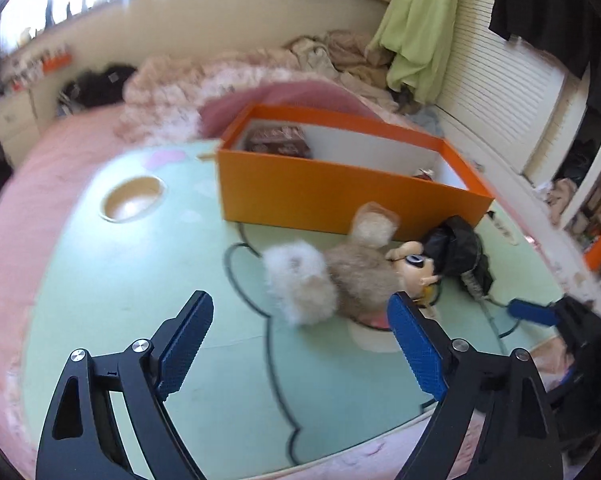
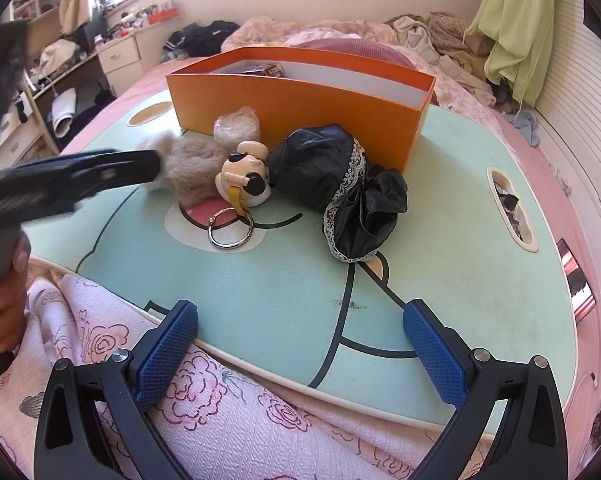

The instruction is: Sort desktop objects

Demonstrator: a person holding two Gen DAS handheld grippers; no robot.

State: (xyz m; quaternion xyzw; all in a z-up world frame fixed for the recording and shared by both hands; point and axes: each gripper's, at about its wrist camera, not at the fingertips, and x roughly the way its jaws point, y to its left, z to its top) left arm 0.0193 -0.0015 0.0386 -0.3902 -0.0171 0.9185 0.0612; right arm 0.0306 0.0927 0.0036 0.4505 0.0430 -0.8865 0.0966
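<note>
Bedroom clutter rings my view: a pink bed (image 2: 580, 184) with heaped blankets, and on it the mint-green lap table (image 2: 284, 296) that carries everything I work with. Toward the table's far edge stands the orange box (image 2: 300, 96), open-topped, with a dark printed packet (image 1: 278, 141) inside at its far left corner. Against the box's near wall, around the table's middle, lie the black lace-trimmed bundle (image 2: 340, 176), a fluffy beige plush (image 1: 332, 280), a small bag of pale fluff (image 2: 237, 126) touching the box, and a cream figure keychain (image 2: 246, 178) with its metal ring (image 2: 230, 230) flat on the table. My left gripper (image 1: 300, 344) hangs over the table's near-left part with its jaws spread wide and nothing between them; its right fingertip (image 1: 404, 312) overlaps the plush in my view, though I cannot tell whether it touches. From the right wrist camera that gripper reaches in from the left, its tip at the plush, blurred, the person's hand (image 2: 4, 304) gripping its handle. My right gripper (image 2: 300, 336) hovers at the table's near edge, above the floral quilt (image 2: 228, 420), fully released and holding nothing.
</note>
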